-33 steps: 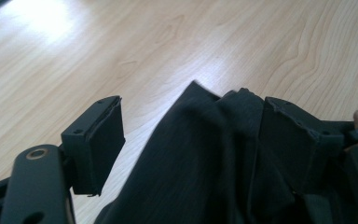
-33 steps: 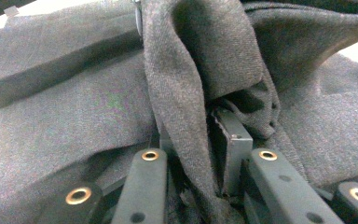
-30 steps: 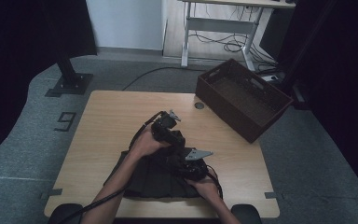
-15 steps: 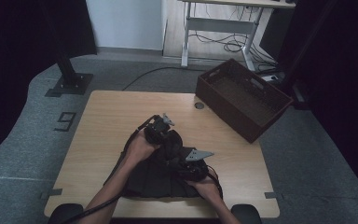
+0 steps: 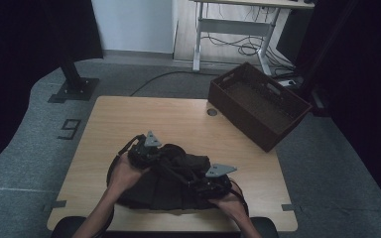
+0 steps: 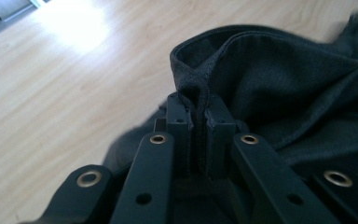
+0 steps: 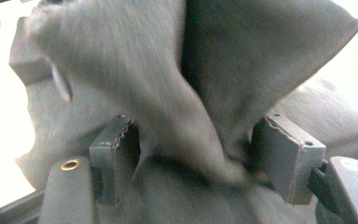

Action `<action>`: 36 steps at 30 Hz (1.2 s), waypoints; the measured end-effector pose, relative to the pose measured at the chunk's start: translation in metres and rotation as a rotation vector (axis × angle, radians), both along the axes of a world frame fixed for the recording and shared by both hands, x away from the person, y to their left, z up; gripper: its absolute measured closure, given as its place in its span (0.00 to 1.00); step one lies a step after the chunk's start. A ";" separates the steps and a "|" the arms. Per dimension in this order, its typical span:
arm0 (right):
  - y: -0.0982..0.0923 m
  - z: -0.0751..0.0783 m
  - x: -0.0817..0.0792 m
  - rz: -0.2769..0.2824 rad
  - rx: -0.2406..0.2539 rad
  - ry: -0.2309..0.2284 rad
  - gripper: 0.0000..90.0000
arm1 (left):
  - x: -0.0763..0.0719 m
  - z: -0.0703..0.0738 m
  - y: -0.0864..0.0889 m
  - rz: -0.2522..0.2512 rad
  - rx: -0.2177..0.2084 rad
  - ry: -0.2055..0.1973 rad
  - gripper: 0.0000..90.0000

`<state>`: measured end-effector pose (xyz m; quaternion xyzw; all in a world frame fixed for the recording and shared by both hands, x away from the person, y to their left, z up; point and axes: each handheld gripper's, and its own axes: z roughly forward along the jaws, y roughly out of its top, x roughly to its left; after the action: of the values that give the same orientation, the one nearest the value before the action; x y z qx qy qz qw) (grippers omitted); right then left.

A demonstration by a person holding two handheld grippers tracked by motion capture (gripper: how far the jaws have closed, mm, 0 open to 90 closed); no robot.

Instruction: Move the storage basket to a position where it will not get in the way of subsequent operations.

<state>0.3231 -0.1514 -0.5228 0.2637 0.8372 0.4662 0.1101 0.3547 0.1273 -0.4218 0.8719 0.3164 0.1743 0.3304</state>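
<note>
Dark garment (image 5: 178,178): heaped on wooden table (image 5: 178,119), near edge. A seamed fold is clamped in left gripper (image 6: 199,122). Right gripper (image 7: 193,154): jaws just opened, loose cloth between, pads not pressing.

overhead view; two close gripper views

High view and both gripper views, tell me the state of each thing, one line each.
Dark garment: crumpled in a heap on the table.
Left gripper: shut on a folded hem of the garment.
Right gripper: jaws have just been opening, apart, cloth loose between them.
Brown basket: upright, empty, on the table's far right corner.
</note>
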 end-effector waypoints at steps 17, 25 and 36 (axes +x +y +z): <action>-0.041 -0.003 0.007 -0.139 -0.028 0.084 0.41 | -0.073 -0.071 0.032 0.027 -0.068 0.100 0.80; -0.033 0.016 0.013 -0.165 0.018 0.060 0.37 | -0.081 -0.052 0.064 -0.014 -0.177 0.147 0.43; -0.002 0.036 0.034 -0.155 0.034 0.045 0.32 | -0.029 -0.023 0.086 0.059 -0.188 0.068 0.28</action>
<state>0.3567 -0.1533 -0.4868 0.3398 0.8085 0.4645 0.1227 0.3257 0.2132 -0.4448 0.8329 0.3677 0.1240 0.3946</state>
